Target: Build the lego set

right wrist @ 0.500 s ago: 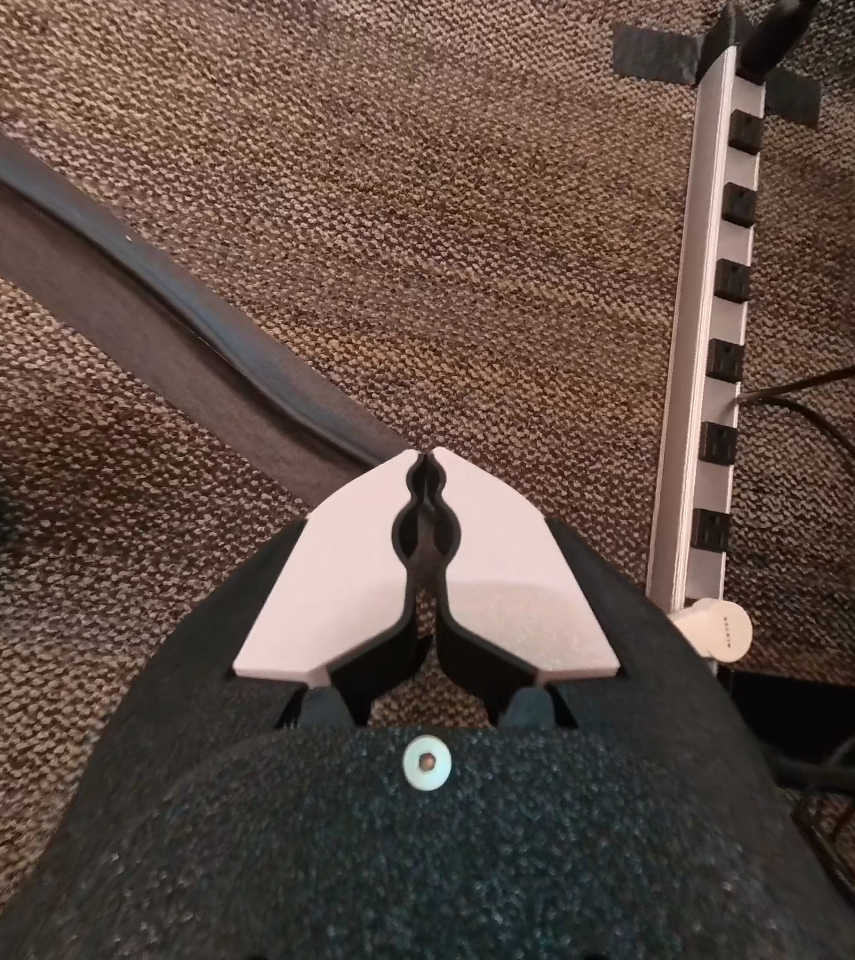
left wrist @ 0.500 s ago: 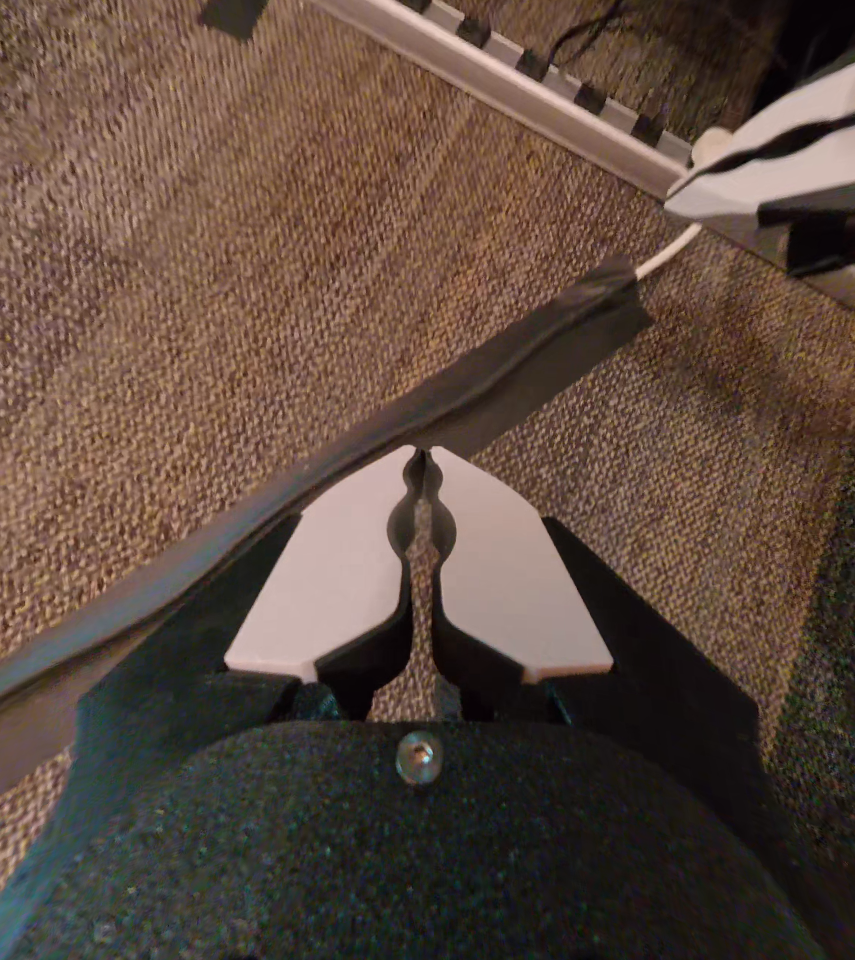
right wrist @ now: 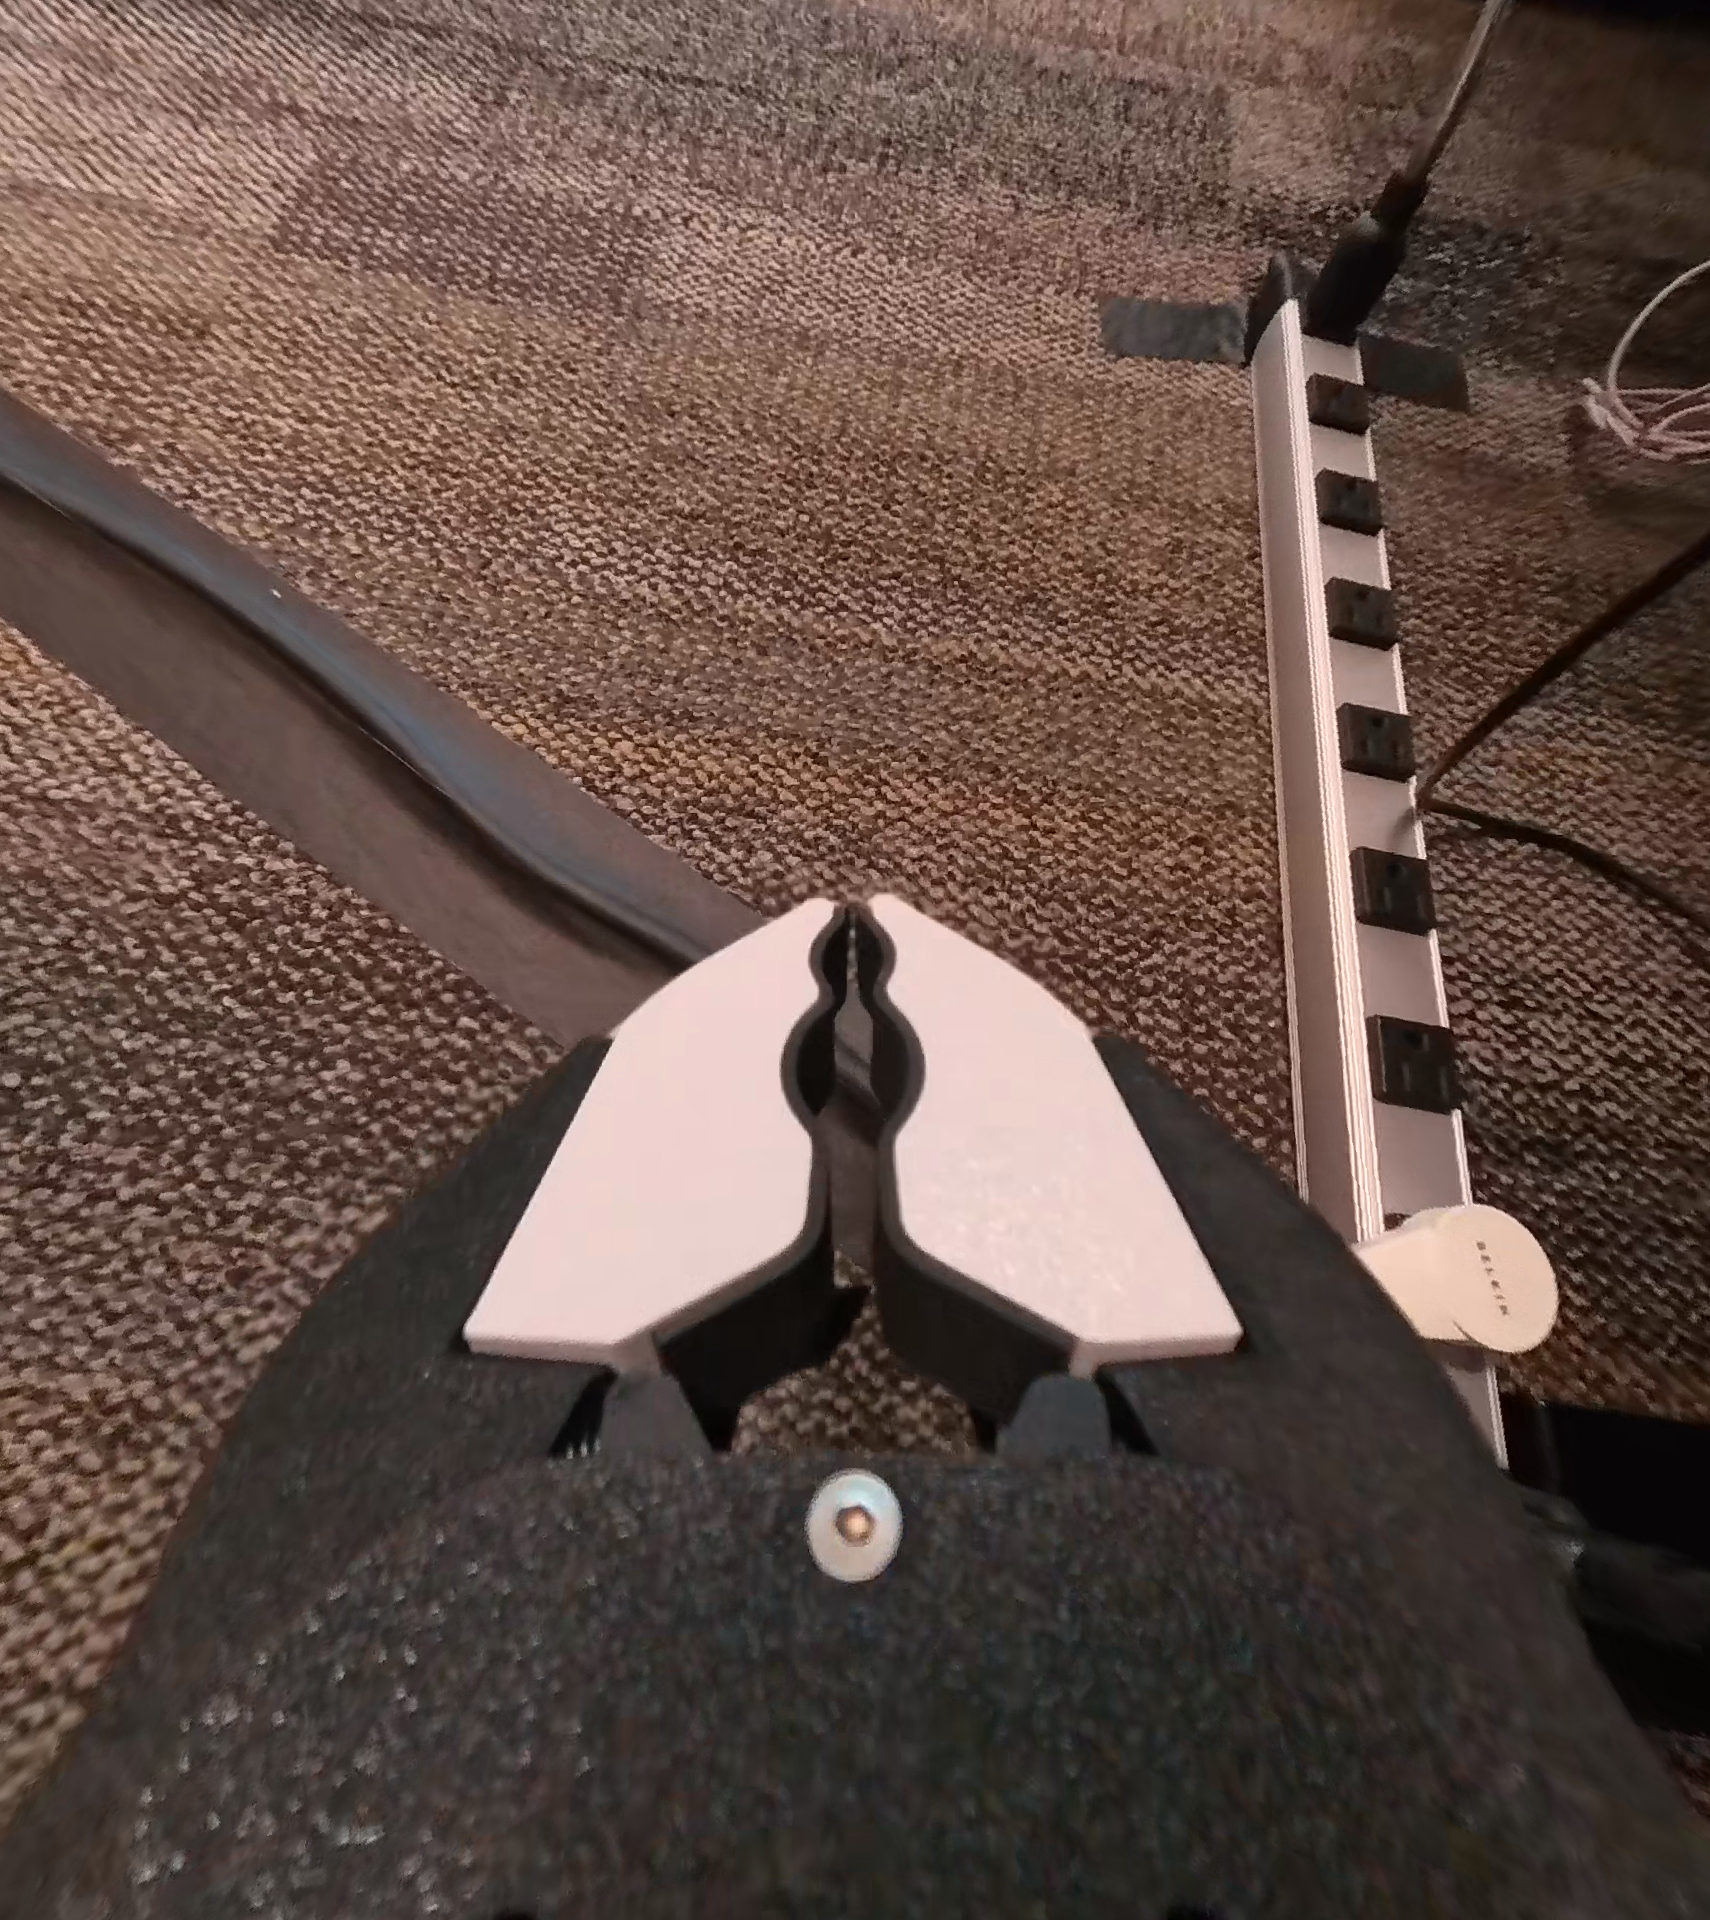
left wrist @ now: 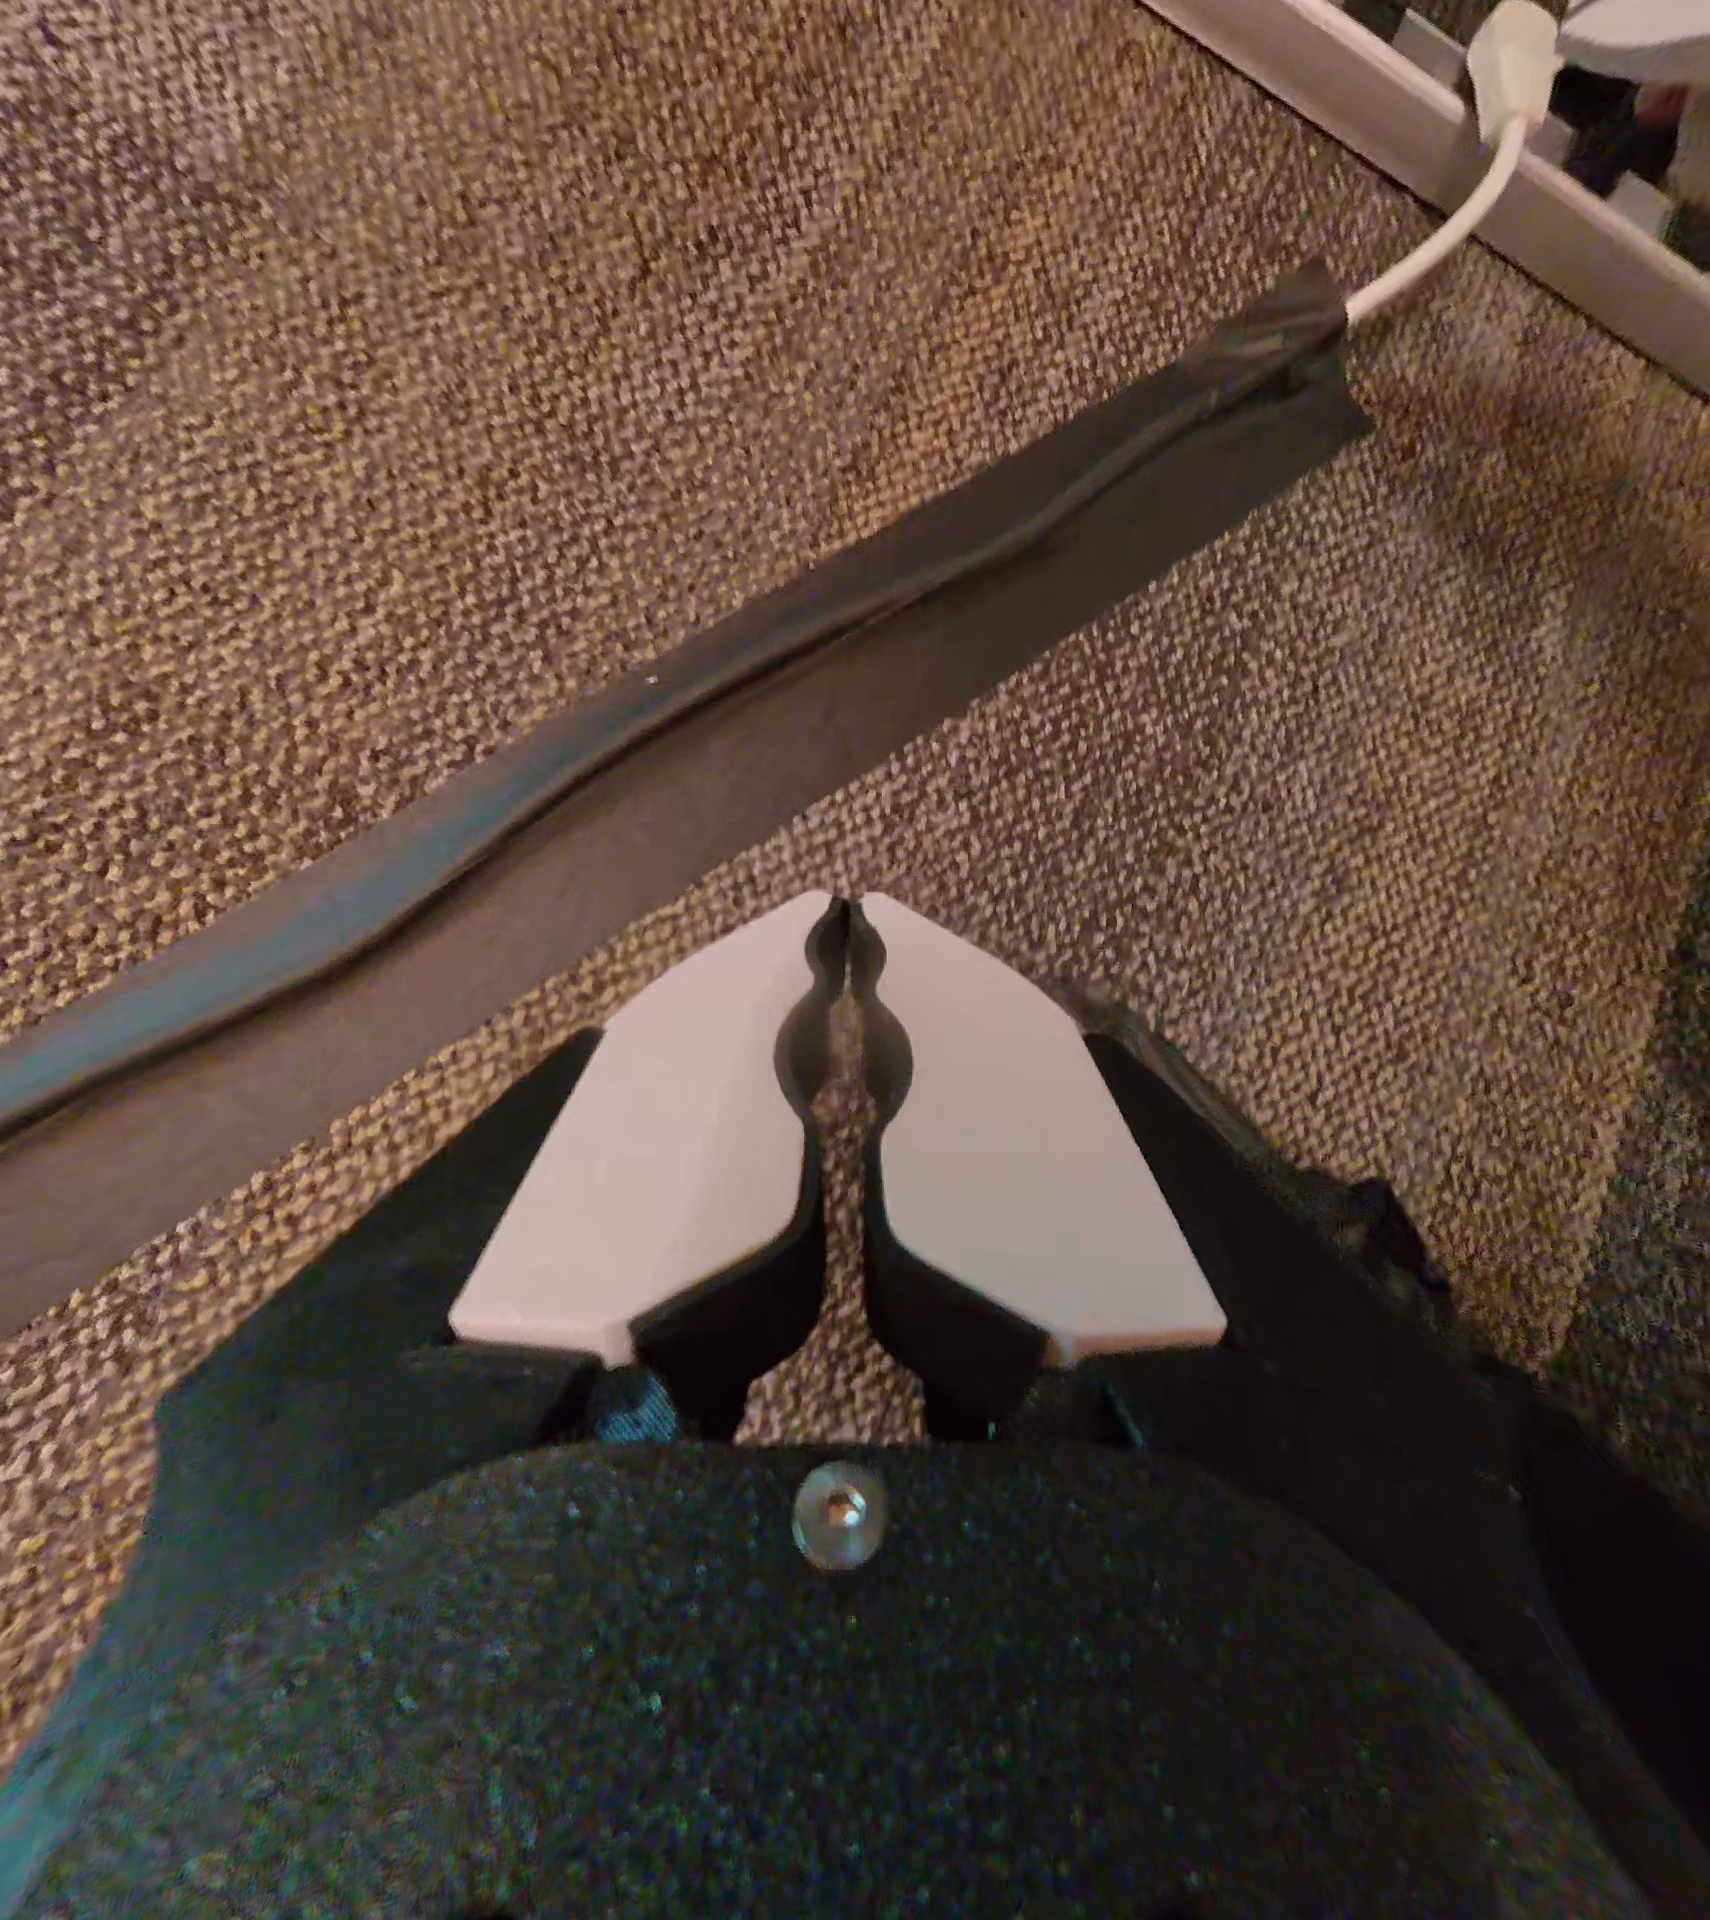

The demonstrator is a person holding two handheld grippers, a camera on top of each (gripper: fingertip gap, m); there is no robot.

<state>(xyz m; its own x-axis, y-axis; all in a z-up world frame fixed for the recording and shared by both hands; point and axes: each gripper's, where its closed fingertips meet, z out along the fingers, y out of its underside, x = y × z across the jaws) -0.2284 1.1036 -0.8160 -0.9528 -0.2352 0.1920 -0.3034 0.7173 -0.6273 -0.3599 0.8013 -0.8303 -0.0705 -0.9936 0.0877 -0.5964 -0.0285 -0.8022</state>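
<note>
No lego parts are in view. Both views look down at a brown carpet floor. My left gripper (left wrist: 848, 906) is shut and empty, its white fingers (left wrist: 664, 1143) closed tip to tip above the carpet (left wrist: 415, 416), just below a taped cable strip. My right gripper (right wrist: 857, 906) is also shut and empty, its tips over the end of the same black strip. The right gripper's white finger shows at the top right edge of the left wrist view (left wrist: 1682, 42).
A black tape strip (left wrist: 622, 769) covering a cable runs diagonally across the carpet, also in the right wrist view (right wrist: 238, 686). A white power strip (right wrist: 1350, 790) lies at the right, taped down, with a white plug (right wrist: 1464, 1299) and black cables. A coiled pale cord (right wrist: 1692, 395) lies beyond. There is about 35 centimeters between the tips of the two grippers. My right tips are about 35 centimeters from the carpet (left wrist: 415, 416), my left tips only 30 centimeters. The right camera catches it too, in the right wrist view (right wrist: 491, 419).
Both views have shifted: the left gripper pulled back from the tape strip, which now lies farther ahead. The right view tilted up, showing more carpet and the cord.
</note>
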